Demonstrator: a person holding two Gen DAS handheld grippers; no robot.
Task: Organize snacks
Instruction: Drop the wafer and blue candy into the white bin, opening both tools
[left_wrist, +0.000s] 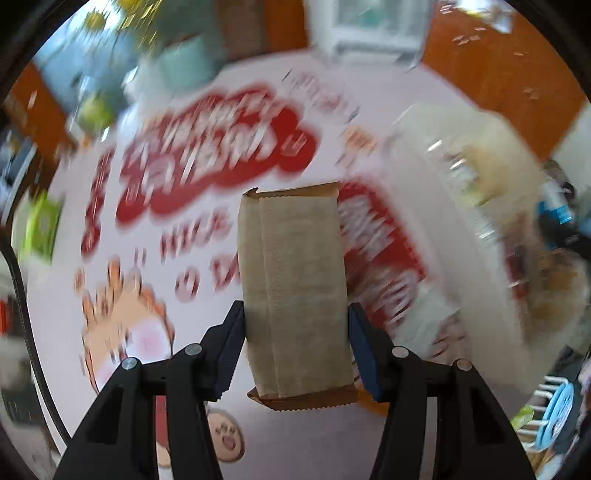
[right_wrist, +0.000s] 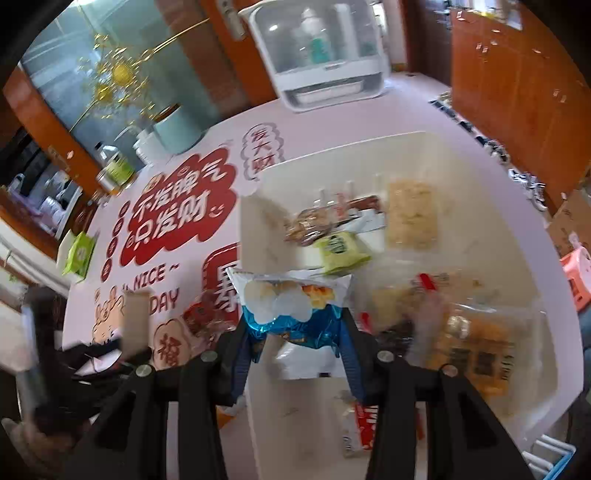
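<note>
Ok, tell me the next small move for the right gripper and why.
Probably lower the right gripper a little into the white bin and let go. Its pads are clamped on the blue snack bag, which already hangs over the bin's near wall, above the other packets lying inside.

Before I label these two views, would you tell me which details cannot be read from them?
- Left wrist view: the white bin and its contents are smeared by motion blur.
- Left wrist view: the brown paper packet shows only its seamed back; no label.
- Right wrist view: the left gripper is a blurred shape at the lower left edge.
</note>
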